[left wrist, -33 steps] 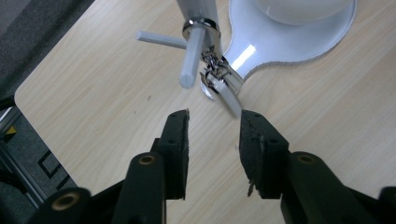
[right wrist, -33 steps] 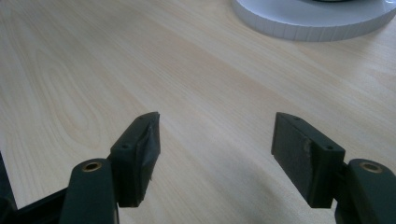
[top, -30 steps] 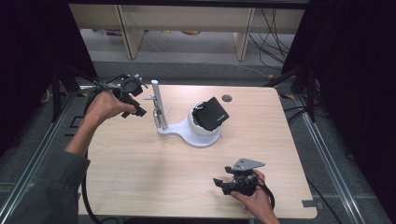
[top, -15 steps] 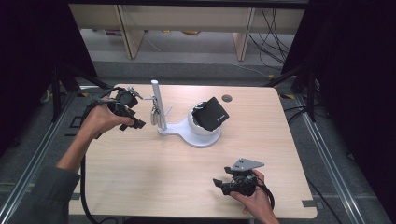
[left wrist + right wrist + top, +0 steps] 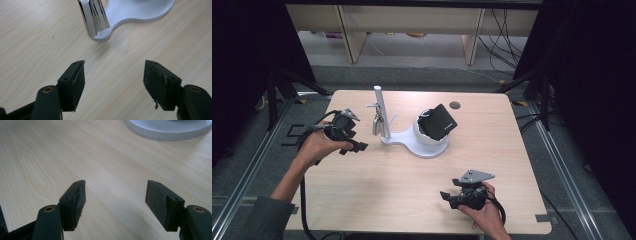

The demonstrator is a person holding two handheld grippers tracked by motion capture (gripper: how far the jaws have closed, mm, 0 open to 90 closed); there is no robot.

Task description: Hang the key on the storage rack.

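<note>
My left claw (image 5: 360, 146) sits at the left of the high view, over the pale wooden bench (image 5: 377, 200), with its tips pointing right toward the white stand (image 5: 404, 141). Its jaws have just been opening and now stand wide apart, with bare bench wood between them and nothing held. In the left gripper view, the stand's rounded base (image 5: 140, 12) and its upright post (image 5: 87, 17) lie at the top of the frame, ahead of the jaws and not touching them. A small metal padlock (image 5: 376, 125) hangs against the post (image 5: 380, 112), just beside my left claw's tips. A black box (image 5: 439, 121) rests tilted in the stand's white cup (image 5: 427, 140), centre of the frame. My right claw (image 5: 447, 198) lies at the lower right near the bench's front edge, jaws spread wide and empty.
</note>
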